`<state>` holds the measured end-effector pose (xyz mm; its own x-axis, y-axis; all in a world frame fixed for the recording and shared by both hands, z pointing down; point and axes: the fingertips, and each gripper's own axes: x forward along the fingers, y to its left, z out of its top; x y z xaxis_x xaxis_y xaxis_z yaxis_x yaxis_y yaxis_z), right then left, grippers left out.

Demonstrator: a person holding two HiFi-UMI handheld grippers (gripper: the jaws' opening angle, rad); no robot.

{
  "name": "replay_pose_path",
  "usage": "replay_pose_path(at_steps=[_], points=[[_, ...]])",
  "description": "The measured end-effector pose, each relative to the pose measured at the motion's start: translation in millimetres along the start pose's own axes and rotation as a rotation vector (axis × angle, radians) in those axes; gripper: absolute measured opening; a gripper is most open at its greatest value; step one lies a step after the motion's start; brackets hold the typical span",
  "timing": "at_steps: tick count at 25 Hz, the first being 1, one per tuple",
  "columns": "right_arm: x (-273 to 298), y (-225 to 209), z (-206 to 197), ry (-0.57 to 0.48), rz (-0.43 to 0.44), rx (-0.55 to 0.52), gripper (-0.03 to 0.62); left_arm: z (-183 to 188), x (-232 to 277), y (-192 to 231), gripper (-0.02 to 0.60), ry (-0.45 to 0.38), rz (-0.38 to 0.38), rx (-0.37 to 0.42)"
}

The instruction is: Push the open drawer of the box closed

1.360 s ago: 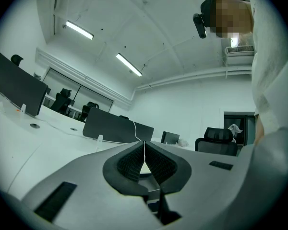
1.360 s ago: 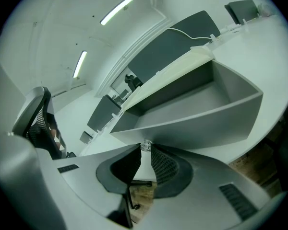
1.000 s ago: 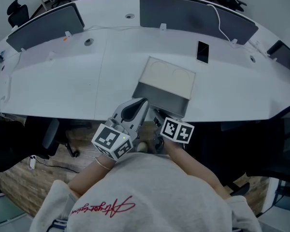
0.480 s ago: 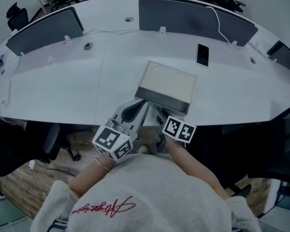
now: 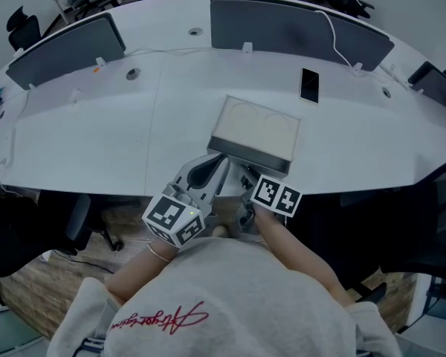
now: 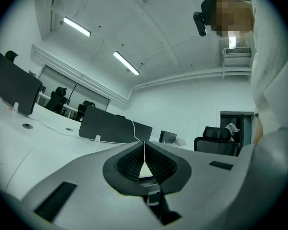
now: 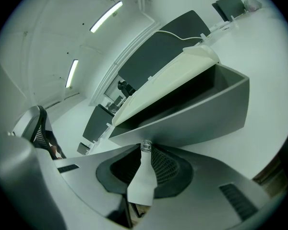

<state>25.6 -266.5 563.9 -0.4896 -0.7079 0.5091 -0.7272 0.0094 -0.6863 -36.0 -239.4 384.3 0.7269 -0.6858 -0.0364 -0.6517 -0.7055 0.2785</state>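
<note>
Head view, box: the box (image 5: 257,122) sits at frame centre on the white desk (image 5: 97,140), with its cream top up and its near side toward me.
Drawer: the grey drawer (image 5: 251,157) stands out from the box's lower side, partly open. Its front lies just short of the desk's curved near edge.
Right gripper: my right gripper (image 5: 243,175) is at the drawer front, just below centre. In the right gripper view its jaws are a little apart and pinch the small clear knob (image 7: 145,146) on that front.
Left gripper: my left gripper (image 5: 218,159) lies just left of the right one, by the drawer's left corner. I cannot tell whether it touches the drawer. The left gripper view shows its jaws closed together with nothing between them.
Edges: the desk's near rim curves across the frame right under my grippers, and the box's left and right sides run up and slightly right.
Open room: bare desk spreads wide to the left of the box, with a narrower strip above it.
Around: a black phone (image 5: 309,84) lies to the upper right, well apart from the box. Dark dividers (image 5: 293,24) stand along the top, and a white cable (image 5: 334,36) trails over one of them. A black chair (image 5: 431,222) is at lower right.
In the way: only my own two grippers are at the drawer front.
</note>
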Motion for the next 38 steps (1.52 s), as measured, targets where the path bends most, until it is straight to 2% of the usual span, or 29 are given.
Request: replay_pose_path(at_steps=[23, 38], points=[[12, -5, 19, 0.004, 0.023, 0.146, 0.072, -1, -3, -7, 0.018, 0.005, -0.037, -0.011], [16, -8, 27, -0.009, 0.028, 0.174, 0.072, -2, -5, -7, 0.018, 0.003, -0.030, -0.015]])
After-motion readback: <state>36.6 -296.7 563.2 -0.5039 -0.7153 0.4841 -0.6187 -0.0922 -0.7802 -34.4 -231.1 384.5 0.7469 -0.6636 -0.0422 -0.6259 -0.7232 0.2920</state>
